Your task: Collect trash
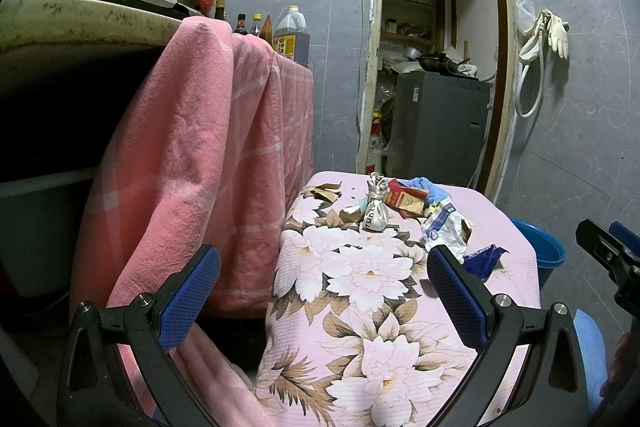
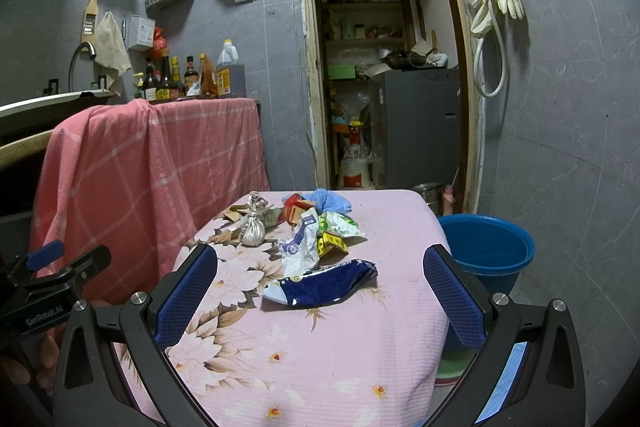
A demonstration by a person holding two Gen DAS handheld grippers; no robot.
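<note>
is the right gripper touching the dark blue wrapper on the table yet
Apart. The right wrist view shows the right gripper open, the dark blue wrapper lying flat with pink cloth visible between it and both fingers.

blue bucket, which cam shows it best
The right wrist view: the blue bucket shows whole there, rim and open inside, on the floor beside the covered table. In the left wrist view only a sliver of it peeks from behind the table's edge.
</note>
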